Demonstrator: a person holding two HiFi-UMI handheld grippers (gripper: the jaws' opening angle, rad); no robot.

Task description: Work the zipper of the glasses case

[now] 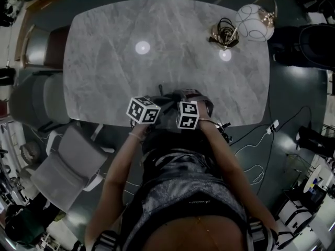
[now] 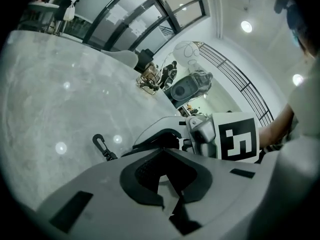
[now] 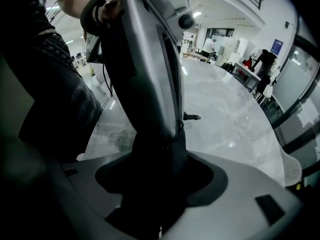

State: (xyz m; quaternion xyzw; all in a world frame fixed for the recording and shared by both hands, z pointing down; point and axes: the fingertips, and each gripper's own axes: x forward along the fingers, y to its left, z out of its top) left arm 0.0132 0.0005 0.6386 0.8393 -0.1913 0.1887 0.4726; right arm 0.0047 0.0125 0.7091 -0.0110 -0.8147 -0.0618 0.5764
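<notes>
The glasses case lies at the 6 o'clock edge of the grey marbled surface, right in front of the person and between the 2 grippers. It looks dark, and a small black clip hangs off it toward 9 o'clock in the left gripper view.

The right gripper points steeply down. Its jaws are clamped on the case, whose dark body fills the gap between them.

The left gripper comes in from 8 o'clock at a shallower tilt, with its jaws pressed fully together at the case. Whether the zipper pull is pinched between them is too small and dark to tell.

At 1 o'clock from the case, well apart from it, a lamp with a glass globe stands beside a tangle of cables.
</notes>
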